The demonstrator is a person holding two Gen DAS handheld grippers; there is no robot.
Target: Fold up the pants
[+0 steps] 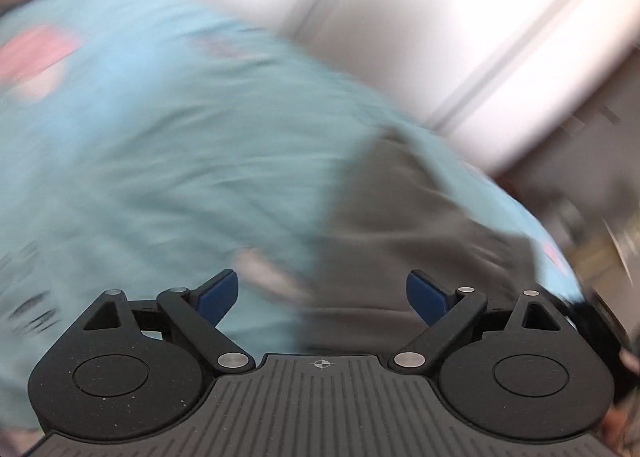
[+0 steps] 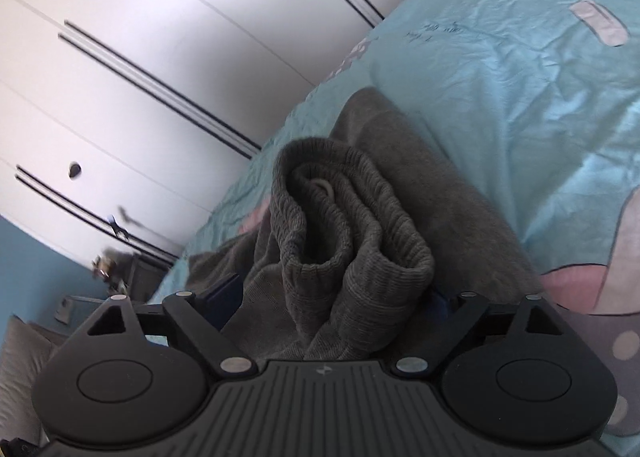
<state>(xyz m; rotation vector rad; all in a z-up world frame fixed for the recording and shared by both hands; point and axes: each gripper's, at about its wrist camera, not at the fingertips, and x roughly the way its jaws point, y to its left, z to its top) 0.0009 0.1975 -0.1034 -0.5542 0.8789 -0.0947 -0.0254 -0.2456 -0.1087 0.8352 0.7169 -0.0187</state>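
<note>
Lay across most of both views: a light blue sheet (image 2: 500,105) with pink and white cartoon patches, wrinkled. Behind it stood white wardrobe doors (image 2: 132,57) lined with dark grooves. Bore a few lines of dark handwriting-style print near the sheet's far part (image 2: 434,29), too small to read; no brand or label legible anywhere. Rested on the sheet: grey pants (image 2: 352,225), bunched, ribbed waistband rolled up close to the right camera. Stood wide, right gripper (image 2: 332,297), blue pads mostly hidden at either side of the waistband; could not tell whether they pressed the cloth. Blurred heavily, left view, with pants (image 1: 408,225) a grey patch on the sheet (image 1: 160,137). Spread apart and empty, left gripper (image 1: 322,297), blue pads (image 1: 218,295) clear of the fabric.
</note>
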